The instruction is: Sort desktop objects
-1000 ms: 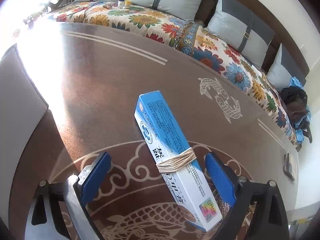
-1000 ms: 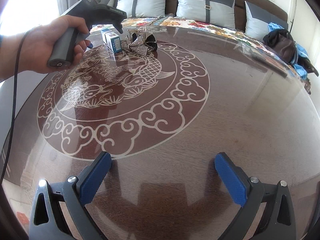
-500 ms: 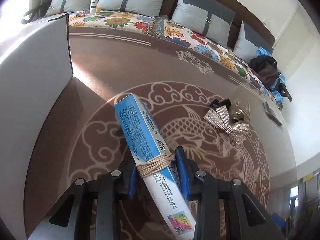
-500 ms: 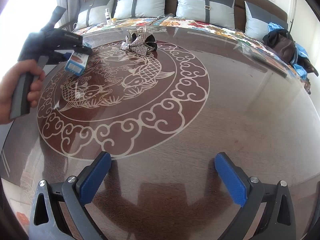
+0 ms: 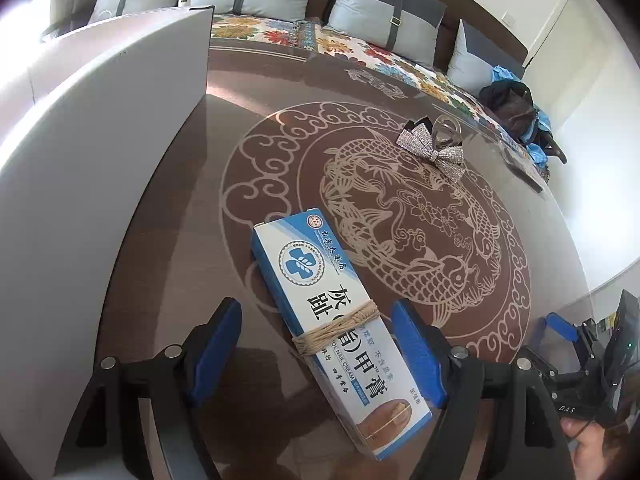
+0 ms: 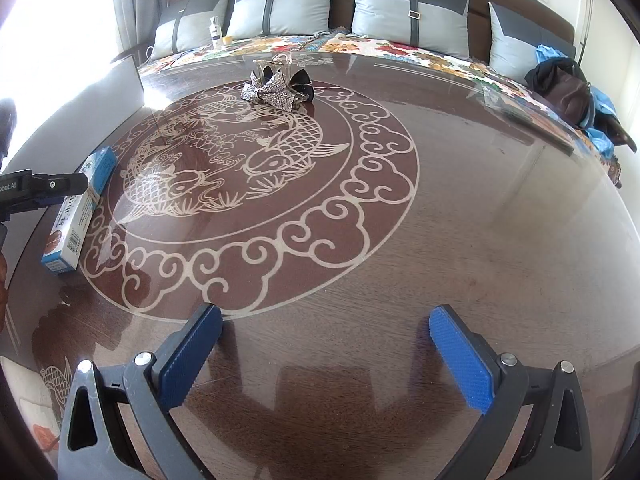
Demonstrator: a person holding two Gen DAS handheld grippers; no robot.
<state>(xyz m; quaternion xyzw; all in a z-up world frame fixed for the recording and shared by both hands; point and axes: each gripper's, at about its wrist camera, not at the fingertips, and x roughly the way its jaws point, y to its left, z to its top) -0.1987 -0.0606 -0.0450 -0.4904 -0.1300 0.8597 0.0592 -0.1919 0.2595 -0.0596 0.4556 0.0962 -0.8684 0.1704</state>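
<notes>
On the worktop (image 5: 248, 128), near its left edge and beside a white panel (image 5: 100, 128), the blue-and-white cream box (image 5: 328, 312) was found lying flat on its broad face, bound about the middle with twine (image 5: 336, 328). The left gripper (image 5: 316, 356) was seen spread wide, one pad on either side of the box and neither touching it; nothing was held. The right gripper (image 6: 324, 356) was likewise spread wide over bare worktop, well apart from the box (image 6: 80, 208). A rhinestone bow (image 5: 434, 150) and a hair claw (image 5: 446, 132) were noted near the far side of the inlay. A risk was judged: were the left gripper drawn away carelessly, a pad could catch the box or twine and skew it toward the edge. The long axis was noted running diagonally, the logo end pointing away toward the bed (image 5: 360, 46), the pictured end toward the camera
</notes>
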